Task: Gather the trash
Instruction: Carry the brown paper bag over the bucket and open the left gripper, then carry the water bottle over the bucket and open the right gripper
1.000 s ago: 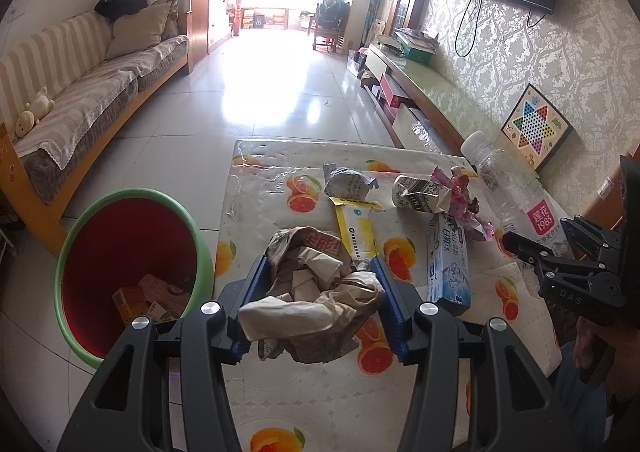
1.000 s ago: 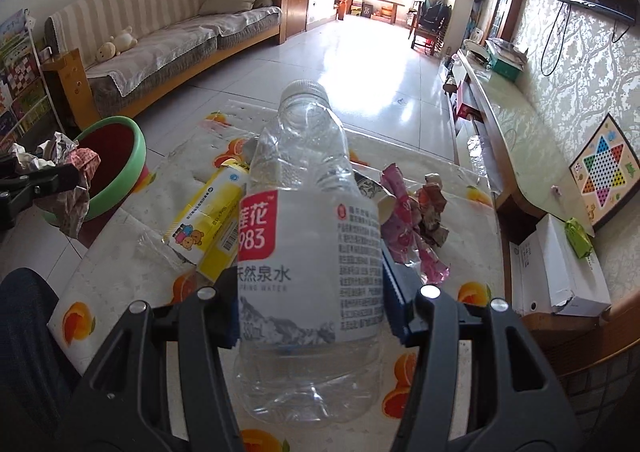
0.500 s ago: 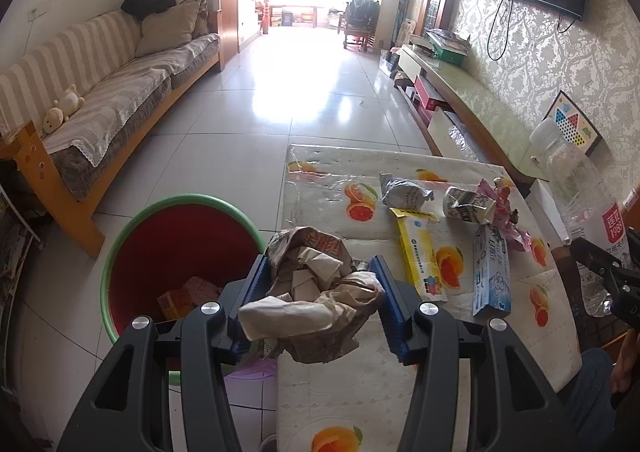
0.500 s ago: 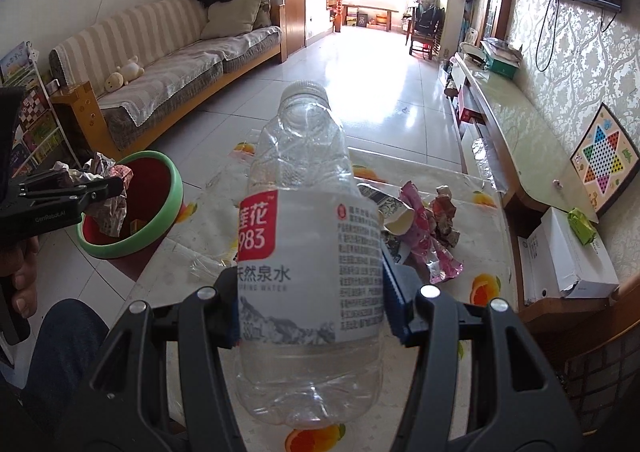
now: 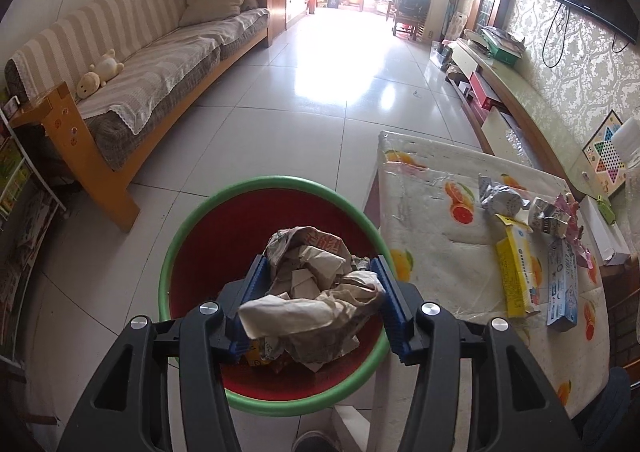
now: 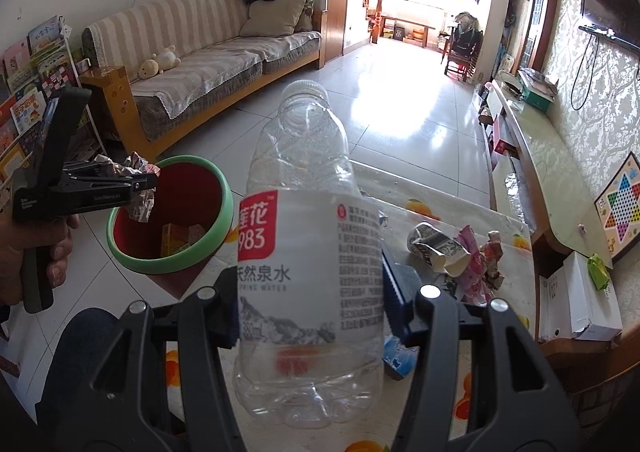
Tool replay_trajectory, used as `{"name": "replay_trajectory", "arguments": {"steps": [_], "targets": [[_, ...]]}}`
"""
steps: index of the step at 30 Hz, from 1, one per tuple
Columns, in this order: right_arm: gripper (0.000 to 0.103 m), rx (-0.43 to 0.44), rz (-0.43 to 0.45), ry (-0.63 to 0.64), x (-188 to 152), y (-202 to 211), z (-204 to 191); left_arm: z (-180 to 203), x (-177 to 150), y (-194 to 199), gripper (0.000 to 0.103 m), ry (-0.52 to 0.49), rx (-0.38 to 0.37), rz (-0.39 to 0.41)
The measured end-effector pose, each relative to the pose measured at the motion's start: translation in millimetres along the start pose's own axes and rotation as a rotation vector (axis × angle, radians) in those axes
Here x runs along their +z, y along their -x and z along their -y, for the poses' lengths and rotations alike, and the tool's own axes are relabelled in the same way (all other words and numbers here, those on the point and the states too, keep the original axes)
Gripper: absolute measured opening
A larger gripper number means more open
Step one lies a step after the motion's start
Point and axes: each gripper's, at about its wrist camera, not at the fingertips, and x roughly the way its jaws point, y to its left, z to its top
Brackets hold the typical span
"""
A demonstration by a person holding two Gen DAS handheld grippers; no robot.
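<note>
My left gripper [image 5: 318,300] is shut on a crumpled brown paper wad [image 5: 316,292] and hangs over the mouth of a red bin with a green rim [image 5: 240,402]. The right wrist view shows the same left gripper [image 6: 148,181], held by a hand, with the wad above the bin [image 6: 224,211]. My right gripper [image 6: 308,300] is shut on an empty clear water bottle [image 6: 308,252] with a red and white label, raised over the table. Boxes lie at the bin's bottom.
The table with an orange-print cloth [image 5: 432,244] carries a yellow box [image 5: 516,272], a blue box [image 5: 562,288], a crushed paper cup [image 6: 436,248] and pink wrappers [image 6: 476,264]. A sofa [image 5: 160,63] stands left; a low cabinet [image 6: 536,155] runs along the right wall.
My left gripper carried the paper wad leftward off the table to above the bin. The right gripper rose a little with the bottle.
</note>
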Motion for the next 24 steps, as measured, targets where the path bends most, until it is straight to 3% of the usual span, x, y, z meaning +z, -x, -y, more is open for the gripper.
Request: {"name": "replay_trajectory", "arguments": {"steps": [5, 10, 17, 24], "targets": [[0.053, 0.018, -0.007, 0.026, 6.0, -10.1, -18.7, -26.6, 2.2, -19.4, 0.054, 0.016, 0.019, -0.032], [0.053, 0.039, -0.015, 0.049, 15.3, -22.0, -38.9, -40.9, 6.1, -27.3, 0.082, 0.028, 0.005, -0.035], [0.053, 0.065, -0.021, 0.070, 30.2, -40.1, -64.2, -50.3, 1.9, -14.0, 0.091, 0.062, -0.007, 0.010], [0.053, 0.125, -0.053, 0.081, 35.4, -70.9, -95.1, -67.9, -12.3, 20.9, 0.095, 0.058, 0.053, 0.063]]}}
